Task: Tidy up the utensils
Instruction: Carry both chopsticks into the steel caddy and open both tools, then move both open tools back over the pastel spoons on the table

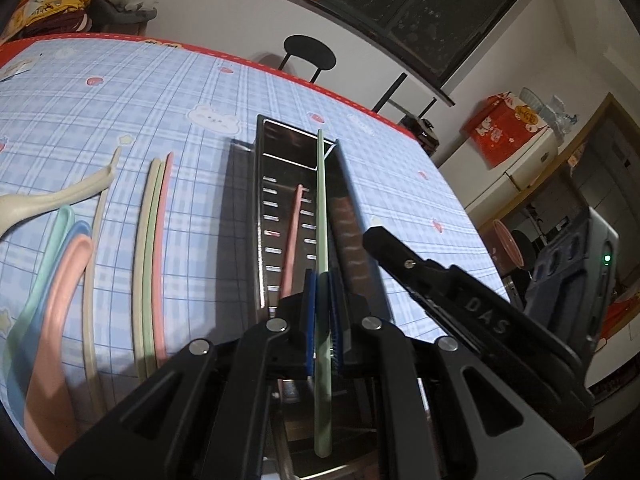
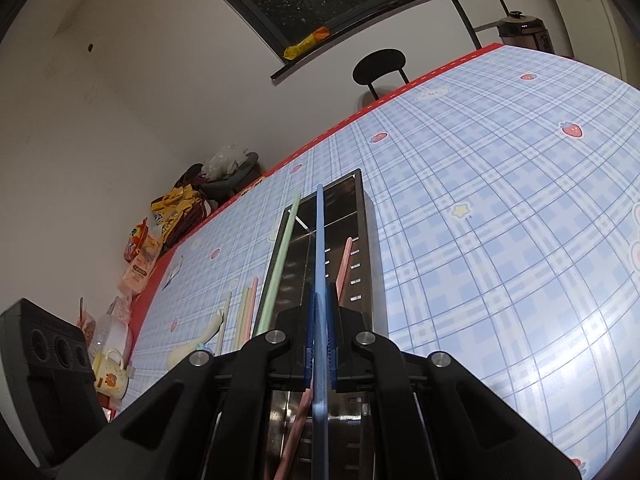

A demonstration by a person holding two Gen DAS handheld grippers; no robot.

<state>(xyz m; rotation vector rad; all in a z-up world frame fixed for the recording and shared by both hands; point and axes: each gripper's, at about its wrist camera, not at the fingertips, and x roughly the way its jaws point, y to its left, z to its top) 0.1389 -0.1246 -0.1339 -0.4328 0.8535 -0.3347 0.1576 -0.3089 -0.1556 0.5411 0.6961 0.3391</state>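
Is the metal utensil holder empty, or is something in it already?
Not empty: a pink chopstick already lies inside the metal holder, seen against its slotted wall in both views.

The table (image 1: 120,92) is covered by a blue plaid cloth printed with strawberries, stars and bears, and is edged in red; a steel slotted holder (image 1: 276,208) is laid flat on it near the middle; beside the holder three chopsticks (image 1: 154,248), beige, green and pink, are laid side by side; a further beige chopstick (image 1: 94,264) is placed nearby; pink, blue and green spoons (image 1: 60,280) are nested together at the near edge; a cream spoon (image 1: 52,200) is laid across beyond them.
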